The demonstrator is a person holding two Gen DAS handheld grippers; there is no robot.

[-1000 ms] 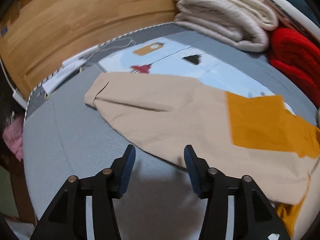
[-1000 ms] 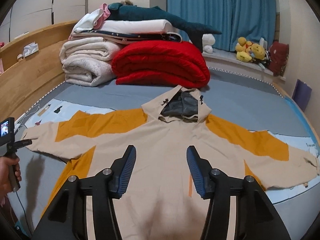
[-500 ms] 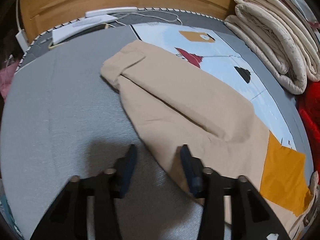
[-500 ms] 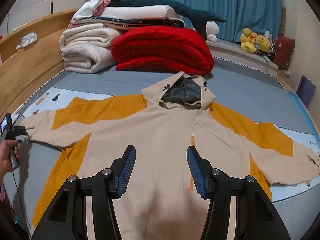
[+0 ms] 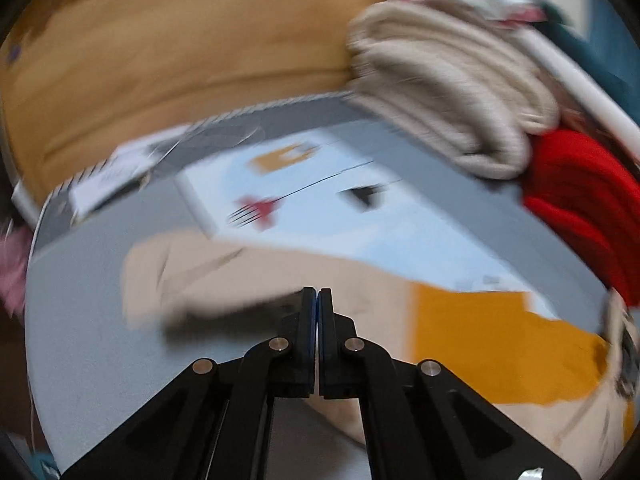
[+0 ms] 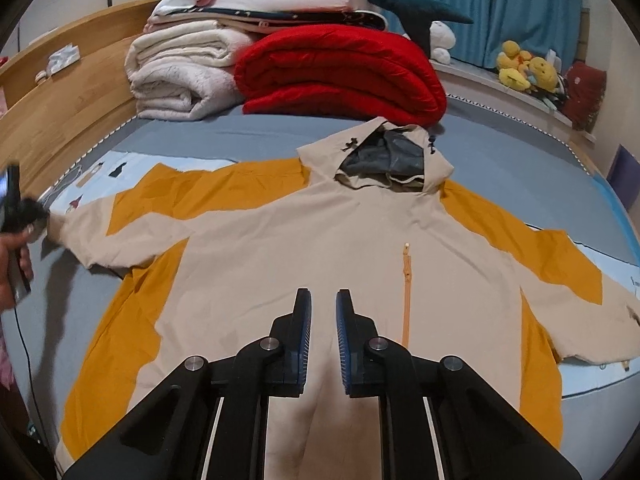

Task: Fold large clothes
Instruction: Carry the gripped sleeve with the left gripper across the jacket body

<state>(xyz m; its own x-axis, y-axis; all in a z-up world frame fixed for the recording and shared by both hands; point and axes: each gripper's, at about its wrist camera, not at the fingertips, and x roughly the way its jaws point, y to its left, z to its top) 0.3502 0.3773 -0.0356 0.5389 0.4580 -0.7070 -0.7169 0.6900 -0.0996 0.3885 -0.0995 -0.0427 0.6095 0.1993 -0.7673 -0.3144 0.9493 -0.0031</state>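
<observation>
A large beige and mustard hooded jacket (image 6: 280, 264) lies spread face up on the bed, its hood (image 6: 380, 160) toward the far side. My left gripper (image 5: 318, 296) is shut on the lower edge of the beige sleeve (image 5: 224, 276), which hangs slightly raised with a shadow beneath; this view is blurred. In the right wrist view a hand holds that gripper (image 6: 24, 216) at the sleeve's cuff on the far left. My right gripper (image 6: 323, 300) hovers over the jacket's front, left of the orange zipper (image 6: 406, 280). Its jaws are closing with a narrow gap, and no fabric is pinched.
Folded white blankets (image 6: 180, 76) and a red quilt (image 6: 340, 72) are stacked behind the hood. A wooden headboard (image 6: 60, 112) runs along the left. A light blue printed mat (image 5: 320, 208) lies under the sleeve on the grey sheet (image 6: 520, 168). Plush toys (image 6: 524, 68) sit at the far right.
My left jaws went from open to shut on the sleeve's edge, and the sleeve rose off the sheet. My right jaws narrowed and came lower over the jacket.
</observation>
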